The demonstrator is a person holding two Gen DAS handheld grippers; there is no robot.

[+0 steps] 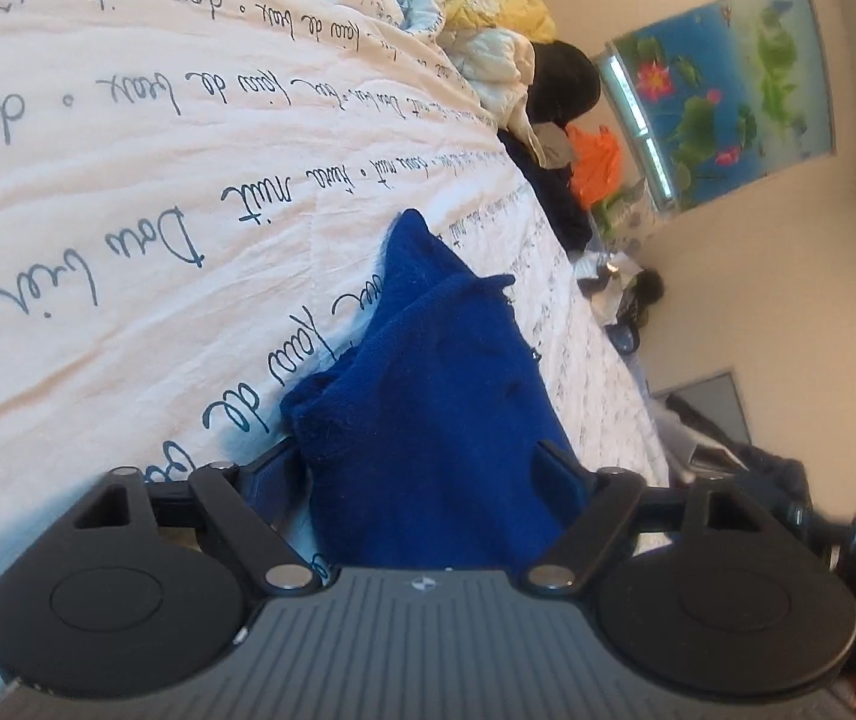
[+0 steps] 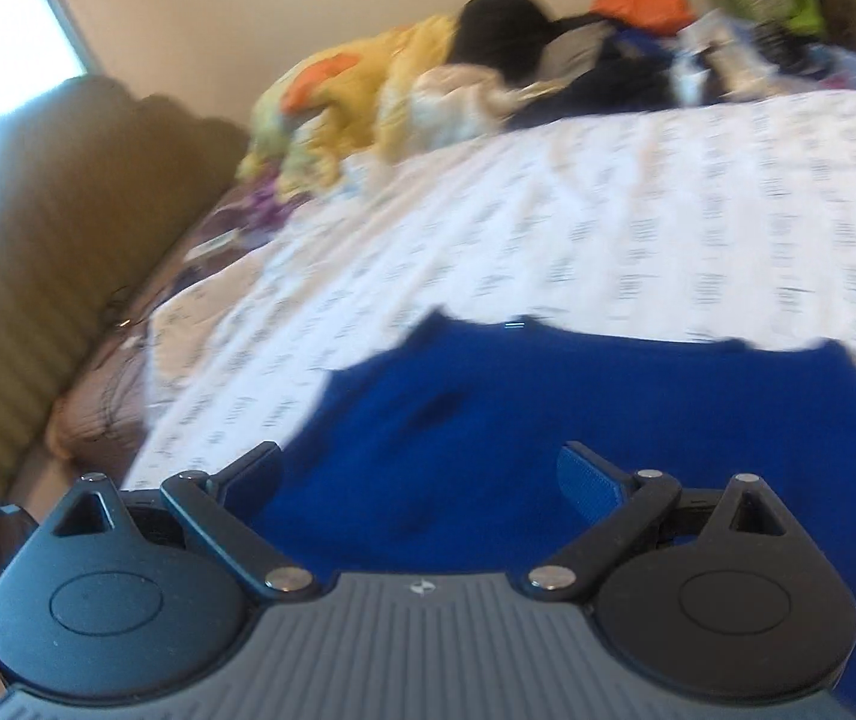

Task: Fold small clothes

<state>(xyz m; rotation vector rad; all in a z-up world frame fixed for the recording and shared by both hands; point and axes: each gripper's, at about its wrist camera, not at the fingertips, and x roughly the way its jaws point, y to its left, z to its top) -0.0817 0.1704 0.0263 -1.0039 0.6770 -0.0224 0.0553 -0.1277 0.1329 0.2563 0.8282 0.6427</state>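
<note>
Between the spread jaws of the left gripper (image 1: 422,468) lies a bunched royal-blue fleece garment (image 1: 433,396), filling the gap; whether the pads press it cannot be told. Beyond the jaws it tapers to a point on the white quilted bedcover printed with dark script (image 1: 128,180).

The right gripper (image 2: 422,471) stands wide open over the same blue fleece garment (image 2: 577,420), which spreads ahead and to the right; this view is blurred. Farther off, a heap of yellow, white and dark clothes (image 2: 428,78) lines the wall.
</note>
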